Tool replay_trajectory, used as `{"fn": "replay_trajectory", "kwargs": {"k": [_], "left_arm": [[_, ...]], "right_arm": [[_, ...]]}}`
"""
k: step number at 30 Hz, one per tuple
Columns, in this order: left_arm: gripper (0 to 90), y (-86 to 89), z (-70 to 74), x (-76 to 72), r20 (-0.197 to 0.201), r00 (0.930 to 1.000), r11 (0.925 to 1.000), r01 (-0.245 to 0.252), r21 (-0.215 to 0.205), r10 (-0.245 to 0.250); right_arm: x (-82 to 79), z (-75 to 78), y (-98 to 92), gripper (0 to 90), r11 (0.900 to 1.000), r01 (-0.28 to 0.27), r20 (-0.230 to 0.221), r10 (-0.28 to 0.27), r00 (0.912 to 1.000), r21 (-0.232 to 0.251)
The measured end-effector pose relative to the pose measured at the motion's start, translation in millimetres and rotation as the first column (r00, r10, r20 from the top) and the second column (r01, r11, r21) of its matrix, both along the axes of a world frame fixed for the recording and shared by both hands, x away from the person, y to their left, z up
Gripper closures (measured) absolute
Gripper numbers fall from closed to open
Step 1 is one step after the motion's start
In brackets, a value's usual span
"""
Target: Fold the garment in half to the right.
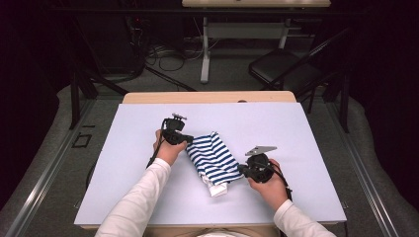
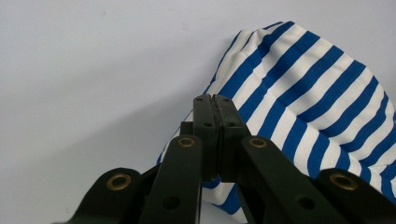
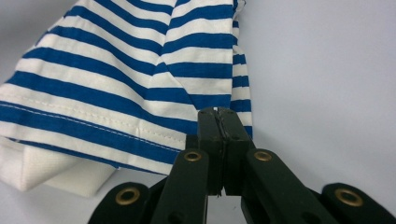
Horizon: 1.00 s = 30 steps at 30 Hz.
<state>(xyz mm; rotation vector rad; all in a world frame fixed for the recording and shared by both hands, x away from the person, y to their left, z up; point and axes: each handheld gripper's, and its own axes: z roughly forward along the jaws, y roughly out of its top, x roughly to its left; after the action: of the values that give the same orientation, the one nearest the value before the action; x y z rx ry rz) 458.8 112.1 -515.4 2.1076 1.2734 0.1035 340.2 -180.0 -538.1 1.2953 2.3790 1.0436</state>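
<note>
A pale lavender bench [image 1: 123,163] was set in a dim room, with grey flooring around it, and a striped garment was being handled at its middle. Nearest the person, the right gripper [image 1: 243,170] was held low at the garment's near right edge. In the right gripper view its fingers [image 3: 208,135] were seen pressed together, with the hemmed edge of the blue-and-white striped cloth [image 3: 140,79] drawn in beside them; a pinch on that edge was judged likely, though the caught fabric itself was hidden behind the fingers. A plain white inner layer [image 3: 51,170] was seen protruding beneath the stripes at the near end.

The cloth [image 1: 213,159] lay bunched and partly folded between the two grippers, running diagonally across the bench. Farther off, the left gripper [image 1: 187,140] was held at the garment's far left corner. In the left gripper view its fingers [image 2: 205,126] were likewise closed, and the striped cloth [image 2: 308,88] rose beyond and to one side of them, seemingly held by its edge.

The step in hand was judged to be a two-point grasp on opposite corners, made ready for spreading or folding. The next move would call for both grips to be kept firm while the corners were lifted and drawn apart evenly, so that the bunched layers could fall open without slipping. Beyond the bench, a folding chair [image 1: 284,69] and a table leg [image 1: 205,49] were seen in shadow.
</note>
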Motion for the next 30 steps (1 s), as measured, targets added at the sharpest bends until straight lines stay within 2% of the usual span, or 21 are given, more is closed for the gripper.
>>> {"fn": "replay_trajectory", "kwargs": {"k": [6,16,22,28,30], "left_arm": [[89.1,-1.7,1.4,4.7,-0.004,1.0000,1.0000,-0.003,0.002,0.003],[89.1,-16.7,4.6,25.2,0.014,0.9999,0.9990,0.009,0.043,-0.010],[89.2,-21.8,6.5,36.9,0.019,0.9998,0.9993,0.003,0.036,-0.004],[89.2,-25.7,5.2,47.8,0.016,0.9999,0.9996,-0.006,0.027,0.005],[89.2,-27.3,4.1,51.6,0.015,0.9999,0.9996,-0.007,0.026,0.006]], "right_arm": [[-0.4,-1.1,-1.5,90.0,1.000,-0.001,0.000,0.001,1.0000,-0.014],[3.3,-1.7,-0.2,90.0,1.000,0.004,0.002,-0.004,1.0000,-0.007],[5.7,-2.9,2.4,90.0,1.000,0.003,0.000,-0.003,1.0000,0.003],[7.7,-4.3,3.4,90.0,0.999,0.002,-0.021,-0.001,0.9998,0.044],[8.4,-4.4,5.0,90.0,0.999,-0.002,-0.019,0.003,0.9998,0.041]]}}
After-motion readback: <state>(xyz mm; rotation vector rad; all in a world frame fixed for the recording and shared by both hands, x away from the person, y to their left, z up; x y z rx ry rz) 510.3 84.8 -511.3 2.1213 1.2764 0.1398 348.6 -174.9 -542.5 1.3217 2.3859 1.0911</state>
